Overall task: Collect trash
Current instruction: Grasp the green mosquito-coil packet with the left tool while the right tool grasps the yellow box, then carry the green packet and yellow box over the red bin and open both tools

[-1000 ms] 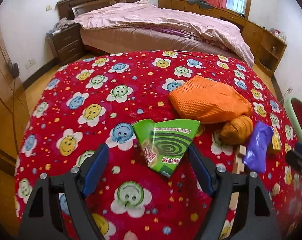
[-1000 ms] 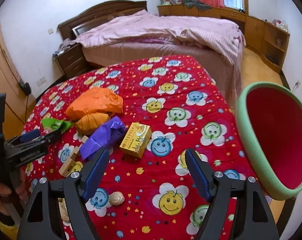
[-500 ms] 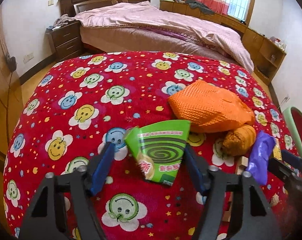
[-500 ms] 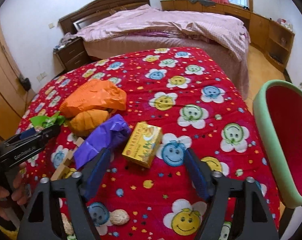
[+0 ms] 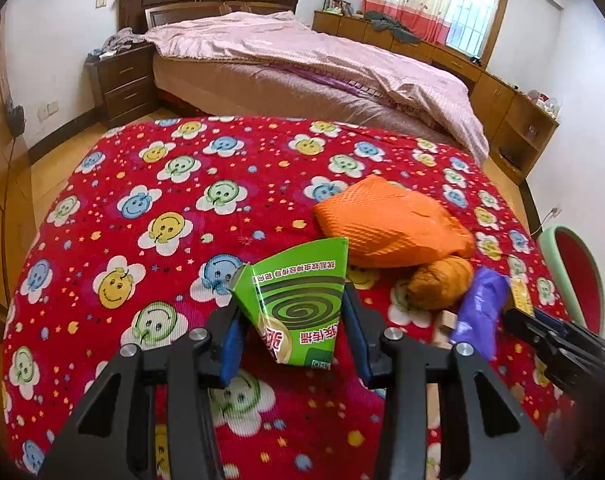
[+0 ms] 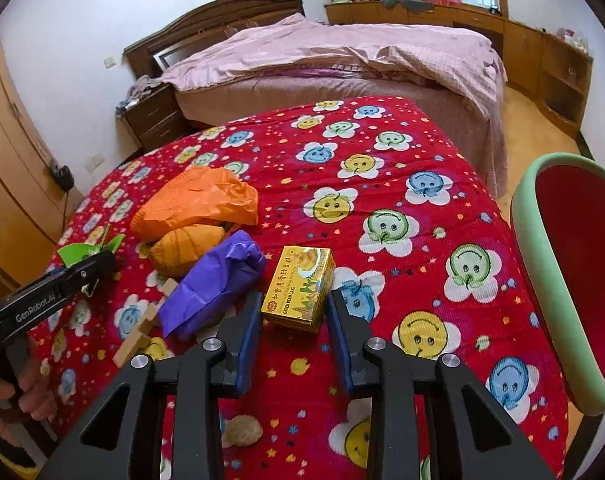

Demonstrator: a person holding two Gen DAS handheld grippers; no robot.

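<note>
While both tongs point down at the red smiley-print cloth (image 5: pixel 150 184), we see trash between each pair of jaws. Left gripper (image 5: pixel 292 332): jaws closing w/ the green mosquito-coil box (image 5: pixel 298 300) between them; the box is flattened and tilted, its lower corner toward the camera, and the blue pads look to be at its edges, though we can't tell if they press yet. Just beyond its tips lies the orange mesh bag (image 5: pixel 386 224), w/ an orange bundle (image 5: pixel 442 280) to the right of that, then a purple wrapper (image 5: pixel 480 308).

Right gripper (image 6: pixel 294 312): jaws closing around the yellow green-bean-cake box (image 6: pixel 300 292), which rests on the cloth; a thin gap shows on each side (esp. the right one), so no pinch yet. Just left of its left finger is the purple wrapper, w/ wooden blocks (image 6: pixel 142 328) beside that. A walnut-like nut (image 6: pixel 242 432) lies below the left finger, near the camera. Well off to the right stands the red bin w/ a green rim (image 6: pixel 522 248). Far left in the right wrist view we catch the left gripper seen side-on, held by a hand (image 6: pixel 6 404). Beyond the cloth is a bed (image 6: pixel 342 52).
</note>
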